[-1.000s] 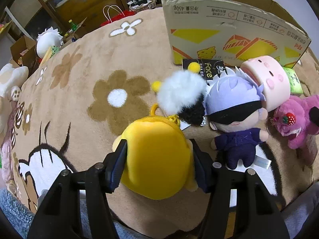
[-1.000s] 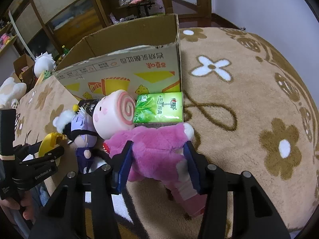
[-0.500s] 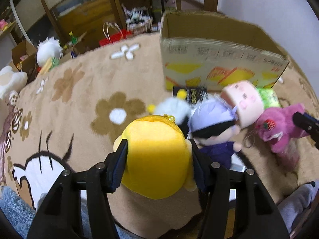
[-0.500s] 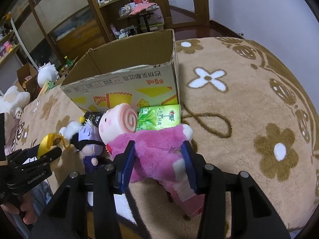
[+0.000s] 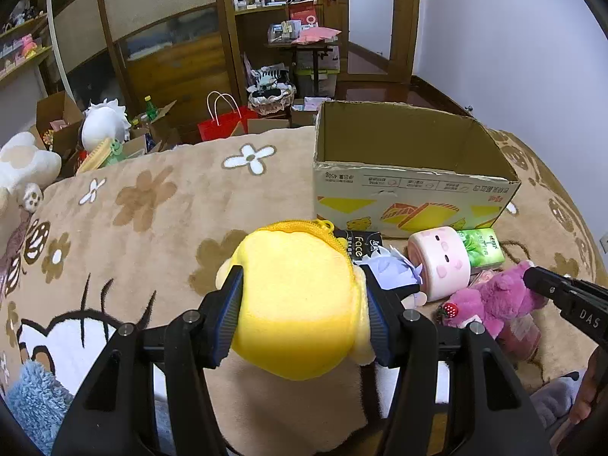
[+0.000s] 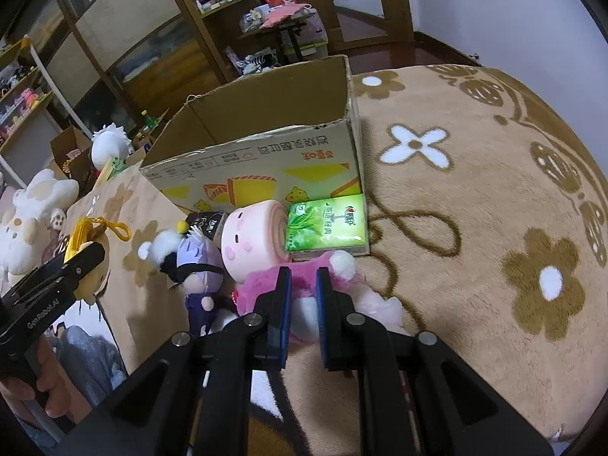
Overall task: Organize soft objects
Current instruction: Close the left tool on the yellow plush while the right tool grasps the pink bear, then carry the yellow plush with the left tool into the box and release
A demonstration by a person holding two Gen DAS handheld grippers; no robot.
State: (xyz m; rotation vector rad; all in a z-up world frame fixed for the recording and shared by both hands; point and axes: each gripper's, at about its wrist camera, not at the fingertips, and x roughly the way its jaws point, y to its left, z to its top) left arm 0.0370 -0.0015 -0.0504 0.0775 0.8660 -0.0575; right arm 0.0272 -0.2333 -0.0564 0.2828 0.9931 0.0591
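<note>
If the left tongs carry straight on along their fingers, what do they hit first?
Probably the black "Face" packet lying on the blanket just beyond the yellow plush pouch that the left tongs hold, and behind it the front wall of the cardboard box. Depth is uncertain in this fisheye view.

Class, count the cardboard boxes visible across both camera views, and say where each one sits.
2: the large open cardboard box on the rug behind the toys, and a smaller open box on the floor at far left. Others may be hidden.

Left tool (image 5: 302,306) clamps yellow plush (image 5: 300,304) above flowered blanket (image 5: 152,205), cardboard box (image 5: 410,197) beyond
</note>
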